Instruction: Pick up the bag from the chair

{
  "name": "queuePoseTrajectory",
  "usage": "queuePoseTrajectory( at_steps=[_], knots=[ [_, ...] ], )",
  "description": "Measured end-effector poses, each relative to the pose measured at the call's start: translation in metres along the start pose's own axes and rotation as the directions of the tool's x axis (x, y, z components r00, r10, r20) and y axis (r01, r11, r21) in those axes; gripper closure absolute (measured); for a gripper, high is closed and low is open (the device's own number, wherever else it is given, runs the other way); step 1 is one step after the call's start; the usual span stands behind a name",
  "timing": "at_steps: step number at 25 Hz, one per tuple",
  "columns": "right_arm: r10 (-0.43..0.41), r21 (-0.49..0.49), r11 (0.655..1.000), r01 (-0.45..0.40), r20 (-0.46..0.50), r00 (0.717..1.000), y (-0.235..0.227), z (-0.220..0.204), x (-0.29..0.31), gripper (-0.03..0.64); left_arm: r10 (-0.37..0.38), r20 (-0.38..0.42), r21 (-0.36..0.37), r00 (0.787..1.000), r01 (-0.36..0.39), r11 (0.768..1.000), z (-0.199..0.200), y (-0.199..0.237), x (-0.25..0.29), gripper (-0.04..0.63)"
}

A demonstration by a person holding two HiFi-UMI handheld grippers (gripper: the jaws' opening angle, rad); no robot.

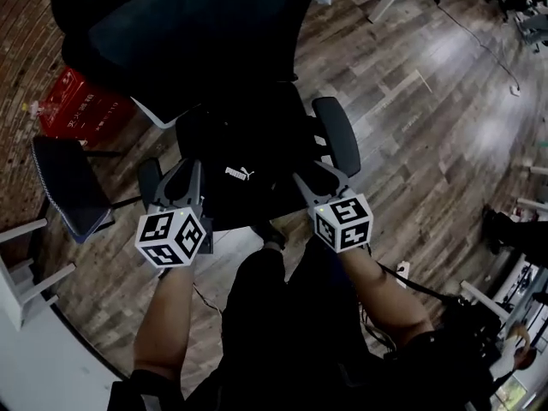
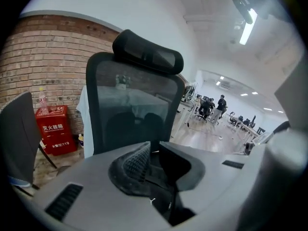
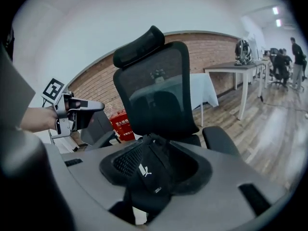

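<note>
closest in, two forearms end in the grippers, set at either side of the seat. left gripper (image 1: 187,178) has its jaws nearly together, on nothing i can make out. right gripper (image 1: 306,178) has its jaws apart, framing the black puma bag (image 1: 235,175) without pinching it. the bag lies on the office chair (image 1: 171,32) seat, between the armrests. this looks like the reach-in, with the grasp not yet made. the next move likely calls for closing on a strap or fold, then lifting straight up. right armrest (image 1: 336,134) crowds that gripper. wood floor (image 1: 428,101) to the right is open, while the red box (image 1: 81,105) and second chair (image 1: 68,187) hem in the left.
</note>
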State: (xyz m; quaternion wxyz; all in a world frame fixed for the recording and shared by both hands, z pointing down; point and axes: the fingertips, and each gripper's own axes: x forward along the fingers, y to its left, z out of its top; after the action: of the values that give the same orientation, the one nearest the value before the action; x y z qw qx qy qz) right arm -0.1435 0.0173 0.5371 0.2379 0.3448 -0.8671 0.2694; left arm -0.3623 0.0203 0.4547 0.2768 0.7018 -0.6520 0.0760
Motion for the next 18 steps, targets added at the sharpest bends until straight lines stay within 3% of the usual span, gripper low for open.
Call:
queuePoseTrajectory(
  at_steps=[3, 13, 18],
  knots=[
    [-0.012, 0.045, 0.999, 0.013, -0.038, 0.999, -0.007, -0.031, 0.014, 0.434, -0.004, -0.054, 0.011, 0.999, 0.004, 1.000, -0.022, 0.010, 0.023, 0.460],
    [-0.105, 0.212, 0.968, 0.131, -0.129, 0.986, -0.048, -0.114, 0.066, 0.405, 0.028, -0.213, -0.036, 0.977, -0.037, 0.999, -0.095, 0.064, 0.090, 0.403],
    [-0.119, 0.282, 0.944, 0.172, -0.195, 0.974, -0.063, -0.150, 0.090, 0.350, 0.043, -0.270, -0.010, 0.962, -0.048, 0.999, -0.121, 0.086, 0.122, 0.356]
  ],
)
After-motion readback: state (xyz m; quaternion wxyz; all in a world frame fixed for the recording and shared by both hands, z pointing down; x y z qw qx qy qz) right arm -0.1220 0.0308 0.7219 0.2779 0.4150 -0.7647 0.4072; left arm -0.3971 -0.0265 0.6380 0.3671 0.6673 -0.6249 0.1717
